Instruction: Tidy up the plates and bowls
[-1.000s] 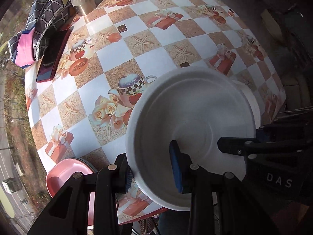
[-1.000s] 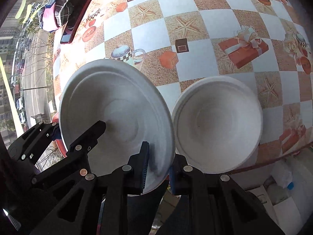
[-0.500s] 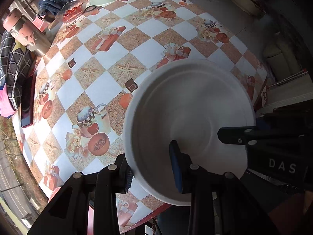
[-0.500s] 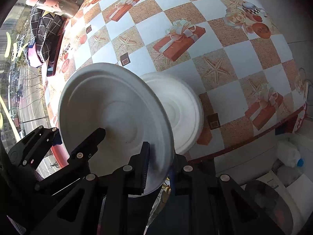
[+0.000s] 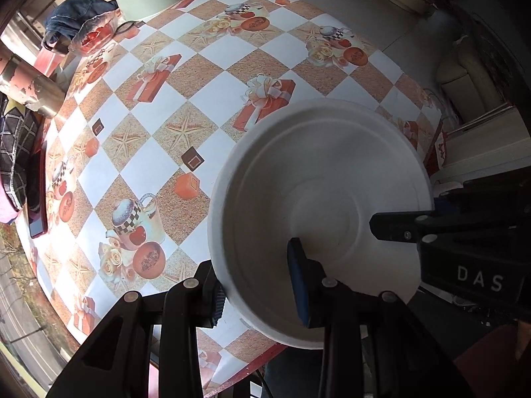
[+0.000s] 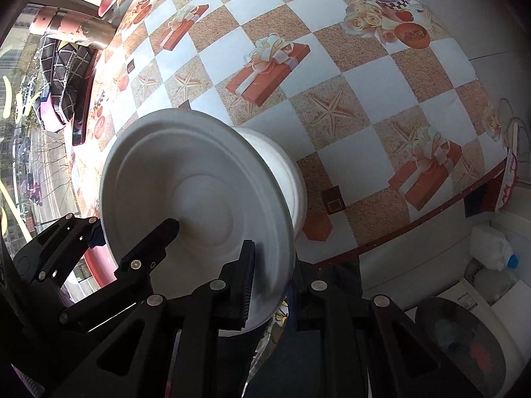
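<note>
Both grippers pinch the rim of one white paper plate, each from its own side. On the left gripper, one black finger sits outside the near rim while its blue-padded finger presses on the plate's inner face, so the gap is only as wide as the rim. Seen from its own camera, the right gripper does the same at the opposite edge: one ribbed finger lies on the plate's face and its partner is tucked behind the rim. Gripping two sides probably keeps the thin, bendy plate level and stops it folding.

Held this way, the plate hangs above the near edge of the table, slightly tilted, its hollow side facing both cameras. Directly under it, in the right wrist view, is a white paper bowl, mostly hidden by the plate; whether plate and bowl touch cannot be told. Judging from that alignment, the plate is being brought over the bowl to stack or sort the two.

Further out lies the checkered tablecloth, printed with gift boxes, starfish and teapots. At its far side are a pink metal tumbler lying down, a plaid pouch, a red phone and a glass dish of red fruit.
</note>
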The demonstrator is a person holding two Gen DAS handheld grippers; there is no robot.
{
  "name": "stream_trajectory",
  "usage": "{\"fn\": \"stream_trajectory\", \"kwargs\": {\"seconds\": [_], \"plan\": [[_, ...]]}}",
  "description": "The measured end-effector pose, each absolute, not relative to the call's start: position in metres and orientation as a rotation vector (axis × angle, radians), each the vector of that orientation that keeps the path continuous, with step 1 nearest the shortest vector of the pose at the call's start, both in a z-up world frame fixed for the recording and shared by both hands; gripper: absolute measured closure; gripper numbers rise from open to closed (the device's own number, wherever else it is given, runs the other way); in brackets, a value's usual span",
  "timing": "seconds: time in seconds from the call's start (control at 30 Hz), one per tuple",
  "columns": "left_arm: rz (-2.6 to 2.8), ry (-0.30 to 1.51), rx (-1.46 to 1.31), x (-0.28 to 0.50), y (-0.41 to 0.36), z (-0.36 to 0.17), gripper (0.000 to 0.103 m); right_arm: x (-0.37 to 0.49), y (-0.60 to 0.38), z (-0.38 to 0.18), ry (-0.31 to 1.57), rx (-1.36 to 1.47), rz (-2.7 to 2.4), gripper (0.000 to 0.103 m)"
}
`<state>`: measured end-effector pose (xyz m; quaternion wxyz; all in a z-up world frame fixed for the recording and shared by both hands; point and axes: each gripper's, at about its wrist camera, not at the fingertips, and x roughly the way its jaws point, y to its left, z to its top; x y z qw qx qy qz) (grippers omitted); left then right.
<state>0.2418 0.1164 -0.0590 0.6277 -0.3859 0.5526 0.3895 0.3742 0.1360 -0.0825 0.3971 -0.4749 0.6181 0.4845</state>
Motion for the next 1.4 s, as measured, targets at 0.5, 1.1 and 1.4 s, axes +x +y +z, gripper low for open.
{"fn": "stream_trajectory", "kwargs": {"seconds": [0.5,1.1,1.4], "plan": [[0.887,1.283,-0.912,0.245,0.120,-0.066,0.068,0.376,0.137,-0.090,1.571,-1.238,1.213,0.084],[0.923,1.272,-0.987,0.241,0.121,-0.073,0.068,0.367,0.140,-0.094,1.526,-1.322,1.245,0.083],[0.924,1.271,-0.992,0.242,0.124,-0.076,0.067,0.366,0.145,-0.098,1.520,-1.336,1.241,0.083]]}}
